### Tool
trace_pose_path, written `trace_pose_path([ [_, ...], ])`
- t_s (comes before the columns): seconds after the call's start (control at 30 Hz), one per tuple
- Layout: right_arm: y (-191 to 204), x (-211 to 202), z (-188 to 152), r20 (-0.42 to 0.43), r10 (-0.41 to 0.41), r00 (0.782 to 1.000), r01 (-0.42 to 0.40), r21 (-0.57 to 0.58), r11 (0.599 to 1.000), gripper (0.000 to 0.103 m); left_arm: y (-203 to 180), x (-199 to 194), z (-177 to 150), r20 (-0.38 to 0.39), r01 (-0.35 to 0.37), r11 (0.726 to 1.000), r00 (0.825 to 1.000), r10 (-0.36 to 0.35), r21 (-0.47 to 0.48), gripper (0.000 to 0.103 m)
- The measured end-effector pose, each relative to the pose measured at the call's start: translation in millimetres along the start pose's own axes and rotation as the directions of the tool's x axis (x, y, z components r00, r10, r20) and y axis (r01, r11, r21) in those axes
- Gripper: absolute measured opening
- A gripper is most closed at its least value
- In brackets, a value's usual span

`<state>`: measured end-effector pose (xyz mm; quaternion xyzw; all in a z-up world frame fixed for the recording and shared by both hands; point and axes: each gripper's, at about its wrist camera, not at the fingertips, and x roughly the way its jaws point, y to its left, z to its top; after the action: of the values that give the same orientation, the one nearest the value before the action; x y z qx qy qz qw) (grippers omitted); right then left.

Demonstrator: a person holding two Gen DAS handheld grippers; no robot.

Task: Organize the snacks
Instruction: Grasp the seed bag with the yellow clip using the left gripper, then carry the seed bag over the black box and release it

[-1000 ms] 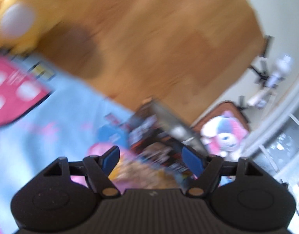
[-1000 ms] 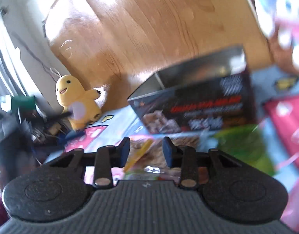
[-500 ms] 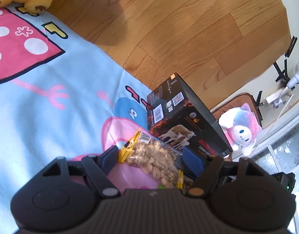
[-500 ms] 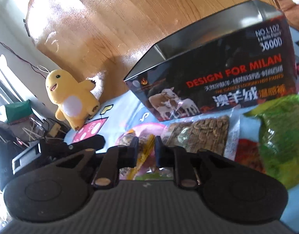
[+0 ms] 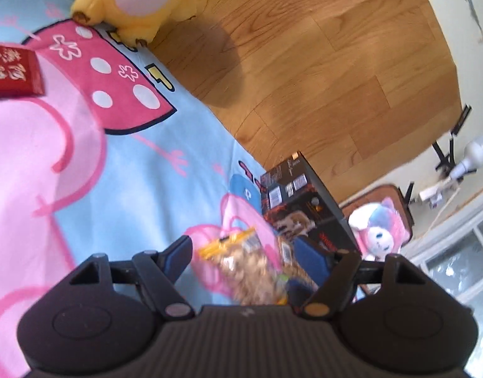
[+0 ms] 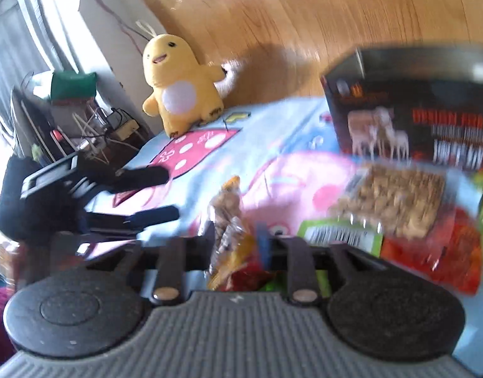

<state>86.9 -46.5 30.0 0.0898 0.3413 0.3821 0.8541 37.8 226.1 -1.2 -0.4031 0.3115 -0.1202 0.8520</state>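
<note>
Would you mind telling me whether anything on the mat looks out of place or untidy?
Yes: several snack bags lie overlapping in a loose heap in front of the dark box rather than inside it. A red packet lies apart from them near the yellow plush toy.

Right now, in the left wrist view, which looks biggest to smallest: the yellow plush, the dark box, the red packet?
1. Yellow plush, though partly cut off by the frame.
2. Dark box.
3. Red packet, also cut off.
The box and packet look close; nearness to the camera muddles this.

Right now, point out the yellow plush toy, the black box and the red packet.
yellow plush toy (image 6: 178,82): right wrist view, on its belly.
black box (image 5: 307,208): left wrist view, on its printed side.
red packet (image 5: 13,74): left wrist view, on its face.
</note>
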Motion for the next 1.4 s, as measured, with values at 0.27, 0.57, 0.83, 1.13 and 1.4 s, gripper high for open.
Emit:
trace_pose_path([
  [0.27, 10.0, 37.4, -2.3, -0.088, -0.12, 0.989, 0.099, -0.211, 0.972, 0.064, -11.6, 30.1, -12.7, -0.118, -0.008, 1.0, 0.993, 0.01, 0.021, 0.077],
  [0.57, 22.2, 26.8, -9.1, -0.039, -0.088, 0.995, 0.072, -0.295, 0.953, 0.04, -38.0, 50.1, -10.3, -0.125, -0.001, 0.994, 0.992, 0.015, 0.106, 0.047],
  [0.83, 0.7, -21.4, 29.0, 0.32, -0.25, 0.914, 0.353, -0.319, 0.88, 0.04, -131.7, 99.0, 31.6, -0.114, 0.15, 0.943, 0.986, -0.121, 0.296, 0.047],
  [1.13, -92.3, -41.4, 63.3, 0.363, -0.456, 0.812, 0.523, -0.107, 0.846, 0.046, -184.3, 225.5, 30.5, -0.224, 0.178, 0.919, 0.969, -0.103, 0.351, 0.05],
  [1.4, -90.8, -84.7, 36.0, 0.401, -0.405, 0.822, 0.451, -0.024, 0.892, 0.063, -168.6, 166.4, 27.0, -0.149, 0.244, 0.899, 0.968, -0.202, 0.364, 0.066],
])
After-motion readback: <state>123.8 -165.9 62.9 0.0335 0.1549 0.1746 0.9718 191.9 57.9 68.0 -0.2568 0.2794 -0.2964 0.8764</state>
